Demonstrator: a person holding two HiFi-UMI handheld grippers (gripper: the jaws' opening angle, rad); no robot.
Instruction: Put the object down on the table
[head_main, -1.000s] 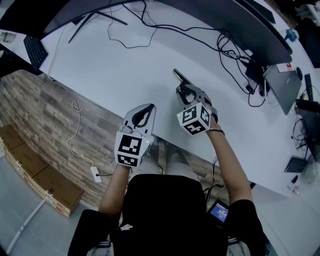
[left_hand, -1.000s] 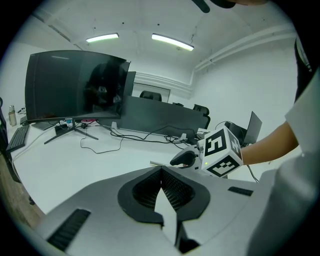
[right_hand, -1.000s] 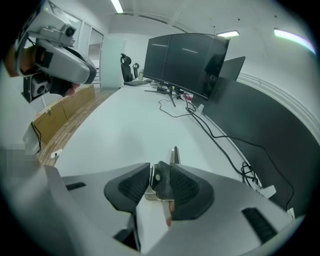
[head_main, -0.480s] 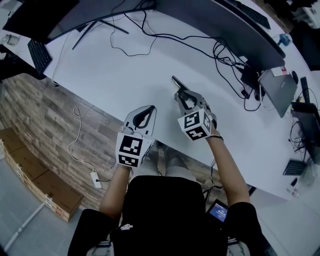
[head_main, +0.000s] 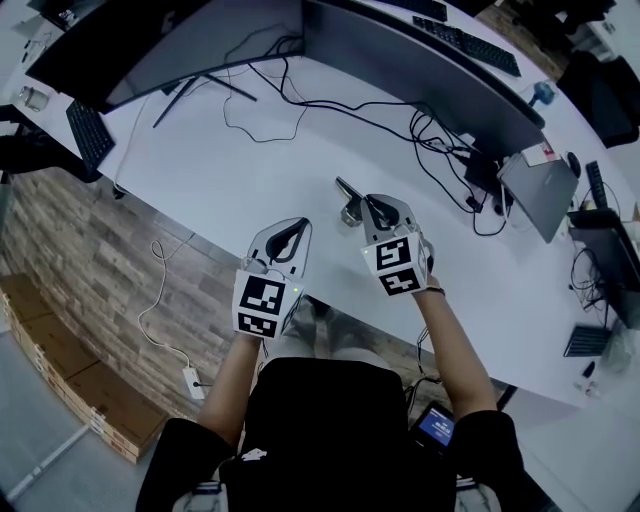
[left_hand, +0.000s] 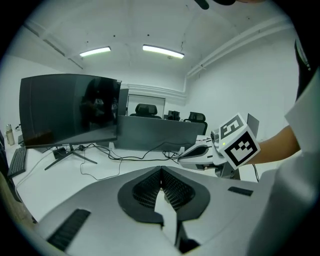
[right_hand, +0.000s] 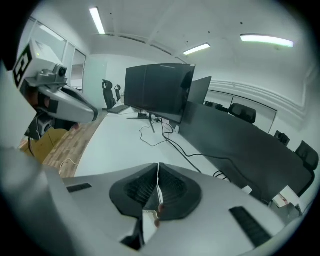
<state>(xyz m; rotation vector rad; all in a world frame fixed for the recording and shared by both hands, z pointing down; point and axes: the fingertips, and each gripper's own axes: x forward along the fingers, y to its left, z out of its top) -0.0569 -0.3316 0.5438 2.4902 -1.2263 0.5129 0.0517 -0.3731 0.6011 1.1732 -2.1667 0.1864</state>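
Far left, a black keyboard (head_main: 88, 130) sits at the corner of the white table (head_main: 230, 170), under a big dark monitor (head_main: 170, 45) on a splayed stand (head_main: 195, 88). The table's near edge runs on a slant, from that corner down toward the person's right. Below it is the wood-look floor (head_main: 90, 240).

From the stand to the near edge the tabletop is bare, apart from one thin looping cable, so that's the widest free stretch.

The left gripper (head_main: 300, 222) hangs right at the near edge, part over the floor. Its jaws are pressed together with nothing between them.

Just right of it, a slim dark object (head_main: 345, 192) lies on the table a little in from the edge. It sits close beside the tip of the right gripper (head_main: 371, 200). From the head view I can't tell whether the two touch.

The right gripper's own view shows its jaws closed against each other, and the object isn't between them.

Further right the room tightens. There are black cables (head_main: 440, 135) tangled behind a second long monitor, then a grey laptop (head_main: 540, 195).
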